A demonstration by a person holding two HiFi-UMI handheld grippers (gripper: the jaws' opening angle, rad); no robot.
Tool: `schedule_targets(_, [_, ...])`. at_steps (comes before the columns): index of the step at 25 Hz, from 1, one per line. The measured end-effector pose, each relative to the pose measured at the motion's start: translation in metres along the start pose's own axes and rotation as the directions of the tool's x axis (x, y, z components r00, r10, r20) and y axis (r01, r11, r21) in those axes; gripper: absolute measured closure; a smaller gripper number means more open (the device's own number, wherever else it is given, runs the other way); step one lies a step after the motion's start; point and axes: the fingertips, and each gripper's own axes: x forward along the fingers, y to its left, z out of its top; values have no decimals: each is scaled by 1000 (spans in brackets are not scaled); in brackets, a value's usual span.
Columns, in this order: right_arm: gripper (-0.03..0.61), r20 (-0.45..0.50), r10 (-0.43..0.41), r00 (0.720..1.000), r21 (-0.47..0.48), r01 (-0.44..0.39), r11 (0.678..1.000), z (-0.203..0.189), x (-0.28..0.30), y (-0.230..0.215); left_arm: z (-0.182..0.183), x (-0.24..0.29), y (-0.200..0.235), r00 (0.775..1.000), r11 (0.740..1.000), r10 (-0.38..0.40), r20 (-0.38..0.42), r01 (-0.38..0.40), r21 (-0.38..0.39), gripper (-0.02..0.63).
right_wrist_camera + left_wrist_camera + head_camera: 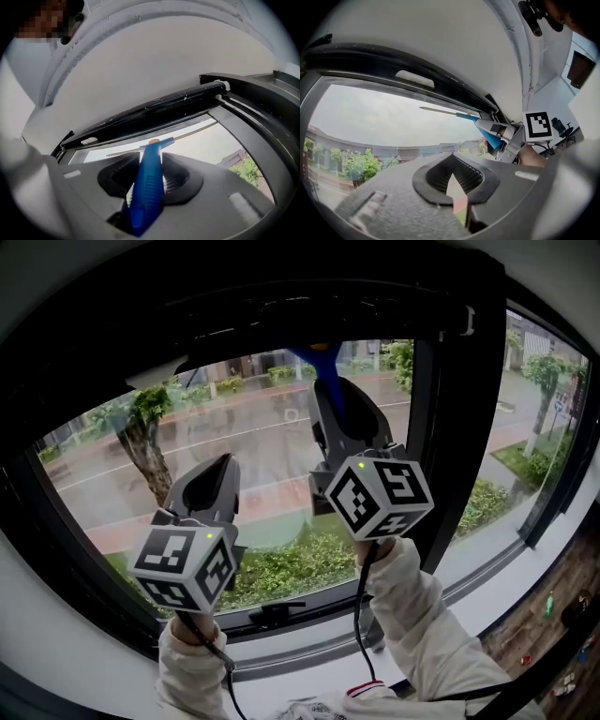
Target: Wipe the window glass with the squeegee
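The window glass sits in a black frame. My right gripper is raised to the upper middle of the pane, shut on the blue handle of the squeegee. In the right gripper view the handle runs up between the jaws, and the thin blade lies across the glass just under the top frame. My left gripper is lower and to the left, pointing up at the glass, shut with nothing in it. From the left gripper view the squeegee and its blade show at the upper right.
A black mullion divides this pane from a second pane at the right. A black latch handle sits on the lower frame above the white sill. White sleeves reach up from below. Trees and a wet road lie outside.
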Motion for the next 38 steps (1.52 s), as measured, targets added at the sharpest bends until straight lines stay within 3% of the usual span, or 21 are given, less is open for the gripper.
schedule_targets(22, [433, -127, -30, 991, -1, 30, 1000, -64, -56, -11, -42, -11, -21, 996, 999, -14, -87, 11, -34, 614])
schedule_targets(38, [433, -299, -58, 953, -22, 54, 998, -146, -122, -15, -69, -18, -28, 992, 997, -33, -125, 24, -69, 612])
